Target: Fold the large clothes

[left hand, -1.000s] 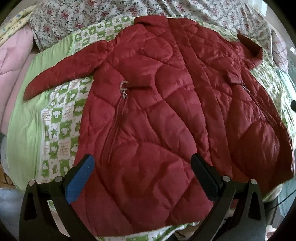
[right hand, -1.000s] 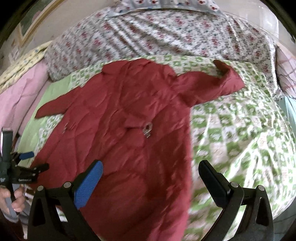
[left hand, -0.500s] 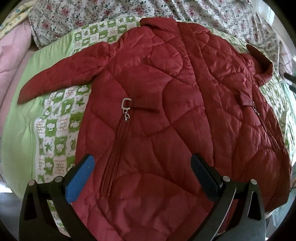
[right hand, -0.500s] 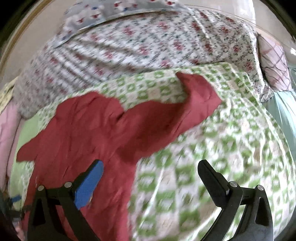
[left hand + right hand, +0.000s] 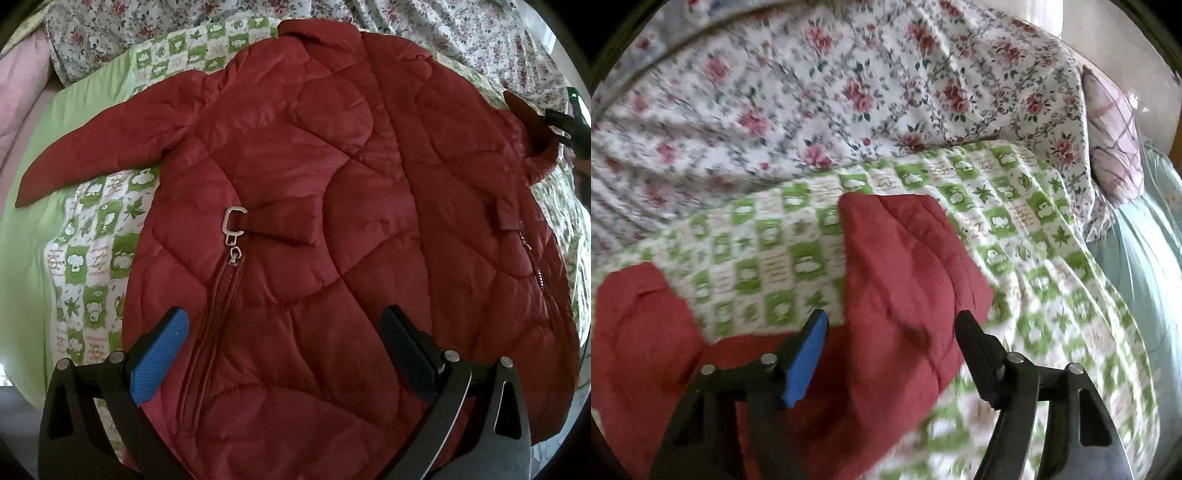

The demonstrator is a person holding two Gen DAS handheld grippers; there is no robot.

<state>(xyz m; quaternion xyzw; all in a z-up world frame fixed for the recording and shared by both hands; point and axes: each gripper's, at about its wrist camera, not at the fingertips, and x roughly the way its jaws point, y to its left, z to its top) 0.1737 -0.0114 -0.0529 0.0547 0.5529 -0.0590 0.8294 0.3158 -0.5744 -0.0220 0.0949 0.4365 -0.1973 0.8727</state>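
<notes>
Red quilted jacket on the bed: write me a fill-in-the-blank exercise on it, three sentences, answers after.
1. The red quilted jacket lies spread on a checked blanket printed in white and ____.
2. The right gripper has its jaws open around the end of the jacket's ____.
3. The left gripper hovers over the jacket's hem with its jaws ____.

Missing words: green; sleeve; open

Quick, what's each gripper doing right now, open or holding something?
Left gripper: open, empty, above the red quilted jacket.
Right gripper: open, jaws either side of the jacket sleeve, not clamped.
</notes>
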